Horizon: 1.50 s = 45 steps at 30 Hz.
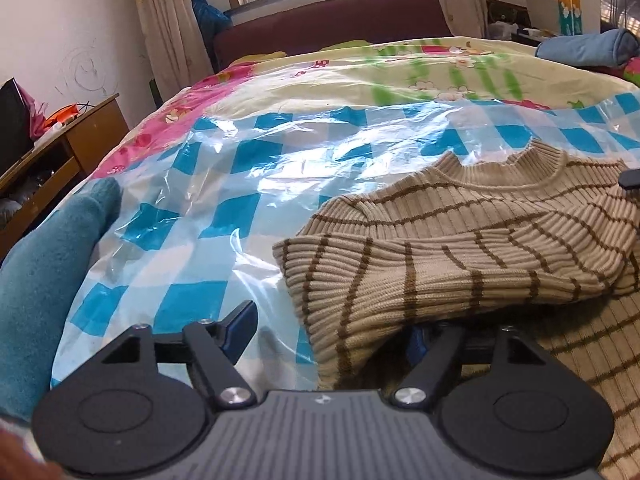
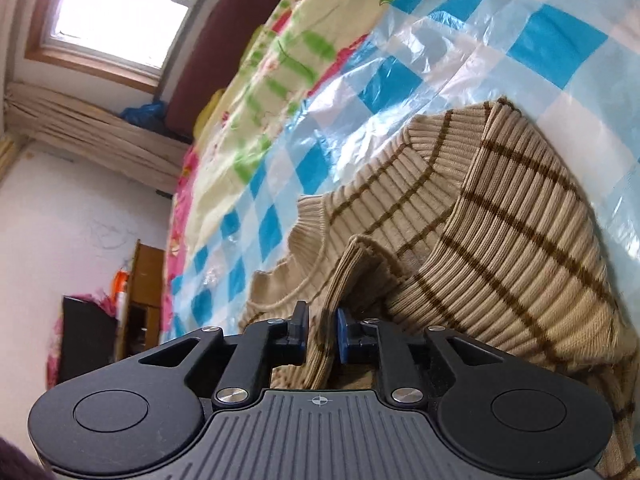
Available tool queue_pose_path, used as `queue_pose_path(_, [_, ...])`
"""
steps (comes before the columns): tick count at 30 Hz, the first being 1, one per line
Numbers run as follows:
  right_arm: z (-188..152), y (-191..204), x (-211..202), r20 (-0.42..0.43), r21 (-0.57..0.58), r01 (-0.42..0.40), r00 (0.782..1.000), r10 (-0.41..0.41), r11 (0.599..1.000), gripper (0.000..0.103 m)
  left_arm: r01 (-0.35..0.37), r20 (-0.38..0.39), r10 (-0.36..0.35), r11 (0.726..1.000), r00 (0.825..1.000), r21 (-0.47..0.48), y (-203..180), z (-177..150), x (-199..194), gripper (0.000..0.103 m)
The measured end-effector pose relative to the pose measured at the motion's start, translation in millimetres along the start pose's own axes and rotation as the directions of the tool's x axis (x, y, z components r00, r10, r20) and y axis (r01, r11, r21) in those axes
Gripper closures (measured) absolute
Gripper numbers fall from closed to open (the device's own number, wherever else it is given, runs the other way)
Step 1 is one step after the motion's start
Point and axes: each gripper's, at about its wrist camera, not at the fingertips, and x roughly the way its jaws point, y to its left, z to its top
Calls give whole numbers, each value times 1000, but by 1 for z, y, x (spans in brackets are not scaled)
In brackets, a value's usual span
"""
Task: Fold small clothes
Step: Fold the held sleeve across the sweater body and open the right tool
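A small beige ribbed sweater with brown stripes (image 1: 472, 240) lies on a blue-and-white checked plastic sheet (image 1: 224, 184) on the bed. One sleeve is folded across the body, its cuff toward the left. My left gripper (image 1: 332, 332) is open at the sweater's lower left edge; the left finger (image 1: 240, 328) shows over the plastic, the right finger is hidden under the knit. In the right wrist view the sweater (image 2: 500, 220) is bunched, and my right gripper (image 2: 322, 336) is shut on a raised fold of its ribbed edge.
A teal cloth (image 1: 48, 272) lies at the bed's left edge. A flowered bedspread (image 1: 360, 76) covers the far half of the bed, with a blue roll (image 1: 588, 48) at far right. A wooden desk (image 1: 60, 152) stands left of the bed. The headboard (image 1: 332, 24) and window are beyond.
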Motion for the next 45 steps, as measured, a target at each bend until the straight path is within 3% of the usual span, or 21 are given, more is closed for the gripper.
queue_pose_path(2, [3, 10, -1, 25, -44, 35, 999, -34, 998, 96, -14, 16, 14, 1000, 1000, 0, 1, 6, -1, 26])
queue_pose_path(5, [3, 27, -24, 110, -106, -35, 993, 47, 994, 98, -22, 63, 25, 999, 998, -39, 6, 15, -10, 26])
queue_pose_path(8, [-8, 37, -58, 209, -213, -89, 969, 134, 973, 98, -8, 97, 15, 997, 995, -71, 9, 14, -18, 25])
queue_pose_path(11, [-22, 15, -69, 258, -228, -11, 964, 71, 974, 98, -2, 47, 3, 1000, 999, -17, -4, 0, -7, 25])
queue_pose_path(14, [-28, -24, -52, 196, -148, 109, 977, -79, 983, 94, -5, -7, 5, 999, 1000, 49, -15, -17, 4, 25])
queue_pose_path(17, [-30, -48, -51, 149, -62, 69, 987, -59, 996, 92, -5, 6, 5, 997, 1000, 72, -12, -17, -6, 23])
queue_pose_path(21, [-28, -44, -58, 164, -85, 36, 986, -21, 996, 89, 6, 15, -7, 996, 1000, 90, -4, -20, -16, 22])
queue_pose_path(23, [-23, -40, -56, 167, -85, 18, 986, -4, 996, 78, 18, 13, -19, 996, 1000, 85, -1, -22, -22, 22])
queue_pose_path(24, [-21, -38, -54, 164, -84, 17, 986, -3, 996, 78, 25, 12, -26, 997, 1000, 74, 1, -23, -23, 22])
queue_pose_path(27, [-17, -33, -46, 168, -95, 64, 985, -47, 993, 84, 26, 25, -26, 999, 999, 28, 8, -20, -25, 22])
queue_pose_path(29, [-19, -30, -47, 192, -102, 88, 979, -67, 991, 95, 18, 37, -18, 1000, 999, -12, 13, -17, -24, 21])
queue_pose_path(33, [-14, -34, -51, 221, -102, 162, 966, -136, 982, 95, -1, -26, 1, 1000, 1000, -22, 14, -19, -6, 17])
queue_pose_path(37, [-16, -36, -51, 194, -146, 203, 966, -173, 968, 92, 49, -64, -48, 999, 997, 18, 14, -32, -15, 17])
queue_pose_path(41, [-18, -34, -58, 198, -167, 179, 969, -145, 970, 89, 103, -60, -103, 995, 993, -1, 21, -36, -36, 17])
queue_pose_path(45, [-16, -30, -58, 191, -163, 166, 972, -134, 972, 87, 125, 3, -125, 992, 992, -15, 24, -24, -51, 17])
